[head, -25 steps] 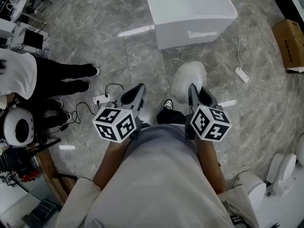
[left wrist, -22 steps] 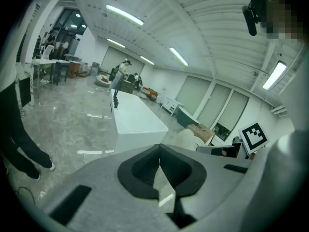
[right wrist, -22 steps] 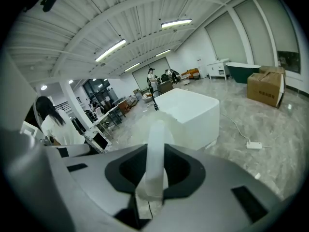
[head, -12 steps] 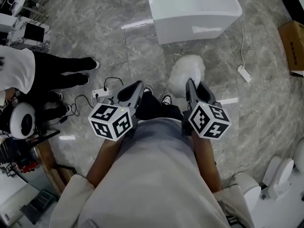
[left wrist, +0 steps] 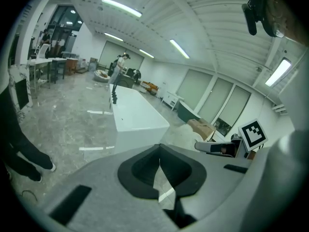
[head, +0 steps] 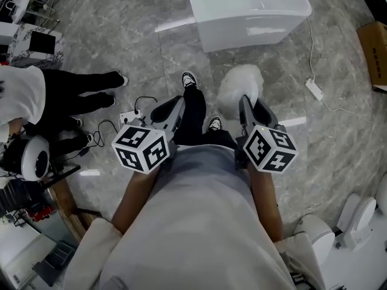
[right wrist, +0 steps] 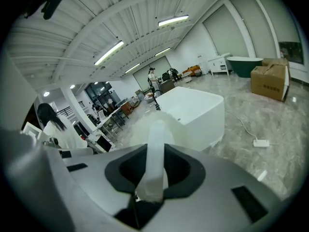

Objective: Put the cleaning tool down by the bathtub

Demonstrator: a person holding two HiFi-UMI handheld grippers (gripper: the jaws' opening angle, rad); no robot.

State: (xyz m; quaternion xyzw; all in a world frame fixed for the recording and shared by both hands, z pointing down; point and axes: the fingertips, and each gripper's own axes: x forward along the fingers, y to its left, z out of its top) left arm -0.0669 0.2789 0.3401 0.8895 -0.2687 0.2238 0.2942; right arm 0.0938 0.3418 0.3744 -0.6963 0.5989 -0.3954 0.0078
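— What's around you?

— The white bathtub sits at twelve o'clock on the grey marble floor. A standing person in black trousers is at nine to ten o'clock. A power strip with its white cable lies at two o'clock, just off the tub's right corner, and a cardboard box is further out the same way. My own shoe is planted between my left gripper and the tub.

— And the cleaning tool?

— My right gripper is clenched on the cleaning tool. Its fluffy white head sticks out past the jaw tips toward twelve, near the tub's front wall but apart from it. My left jaws are pressed together on nothing.

— Which view tells you that?

— From the head view the handle is hidden behind the jaws. The right gripper view shows it, pale and straight, pinched between the pads. It also shows a black tap on the tub, which the head view cuts off.
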